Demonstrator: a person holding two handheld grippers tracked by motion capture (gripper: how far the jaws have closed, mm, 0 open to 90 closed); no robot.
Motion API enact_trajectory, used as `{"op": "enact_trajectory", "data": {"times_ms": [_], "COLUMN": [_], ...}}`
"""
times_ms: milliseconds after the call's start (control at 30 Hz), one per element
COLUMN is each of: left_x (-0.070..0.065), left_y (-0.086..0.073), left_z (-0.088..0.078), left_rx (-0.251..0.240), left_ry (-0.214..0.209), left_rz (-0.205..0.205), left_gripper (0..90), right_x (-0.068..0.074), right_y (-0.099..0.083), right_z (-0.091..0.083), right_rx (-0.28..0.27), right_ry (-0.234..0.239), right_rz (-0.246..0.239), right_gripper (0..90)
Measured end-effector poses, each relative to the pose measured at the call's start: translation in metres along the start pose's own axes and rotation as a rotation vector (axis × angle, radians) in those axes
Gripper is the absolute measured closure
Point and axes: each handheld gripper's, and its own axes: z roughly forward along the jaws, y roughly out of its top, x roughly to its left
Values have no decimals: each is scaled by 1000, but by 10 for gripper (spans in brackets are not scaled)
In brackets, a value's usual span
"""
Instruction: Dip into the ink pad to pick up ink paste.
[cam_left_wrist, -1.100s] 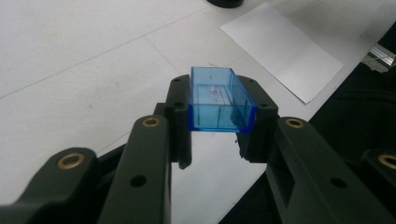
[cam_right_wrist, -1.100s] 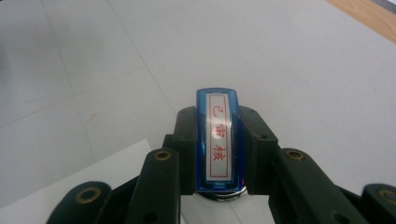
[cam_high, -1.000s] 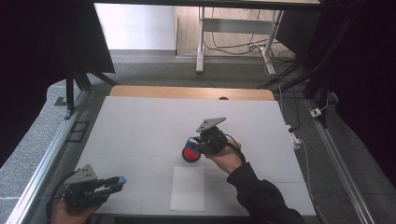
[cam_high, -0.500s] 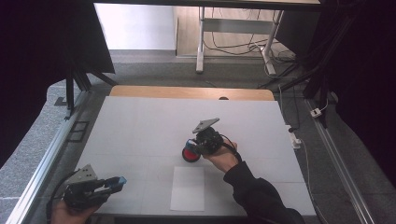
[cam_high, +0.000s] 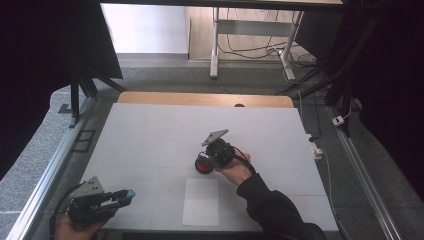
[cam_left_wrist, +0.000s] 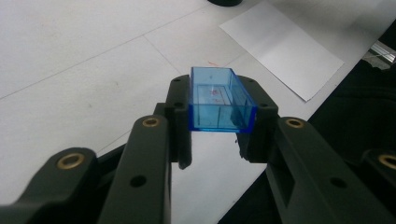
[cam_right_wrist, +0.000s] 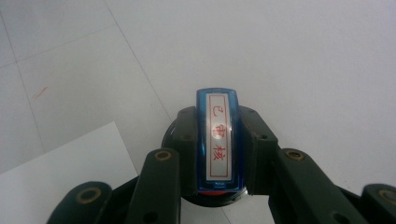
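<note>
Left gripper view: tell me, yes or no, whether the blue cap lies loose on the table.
No, the blue cap sits clamped between the left gripper pads.

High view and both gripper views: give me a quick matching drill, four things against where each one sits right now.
Things:
1. blue stamp
2. clear blue cap
3. round ink pad
4. white sheet of paper

Places:
A. flat on the table, near its front edge
B. between the left gripper's jaws
C. under the stamp, mid-table
D. between the right gripper's jaws

Pairs: 1-D, 2-B, 3-C, 4-A
</note>
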Motion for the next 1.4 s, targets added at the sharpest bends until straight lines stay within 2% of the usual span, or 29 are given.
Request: {"op": "enact_trajectory", "data": {"times_ms": [200,367,667,800,900,1133,1233,1300,1400], "left_x": [0,0,0,0,0,0,0,0,0], "left_y": [0,0,0,0,0,0,0,0,0], "left_z": [0,0,0,0,0,0,0,0,0], "left_rx": [1,2,3,2,3,4,4,4,3], "left_ry": [1,1,-2,0,-1,-2,-1,0,0], "left_rz": [2,3,0,0,-1,0,1,2,1], "left_gripper": [687,687,687,687,687,687,687,687,687], "right_x": [6,8,-8,-15,-17,-6,0,4,10], "right_y": [2,3,-2,-5,-6,-2,0,1,3], "right_z": [1,1,1,2,2,2,2,3,3], "right_rx": [19,27,-9,-23,-27,-8,1,8,23], "right_ry": [-33,-45,41,78,86,30,-3,-31,-61], "right_rz": [-37,-44,84,127,135,80,40,-4,-32], "right_gripper": [711,711,712,712,712,712,712,712,711]}}
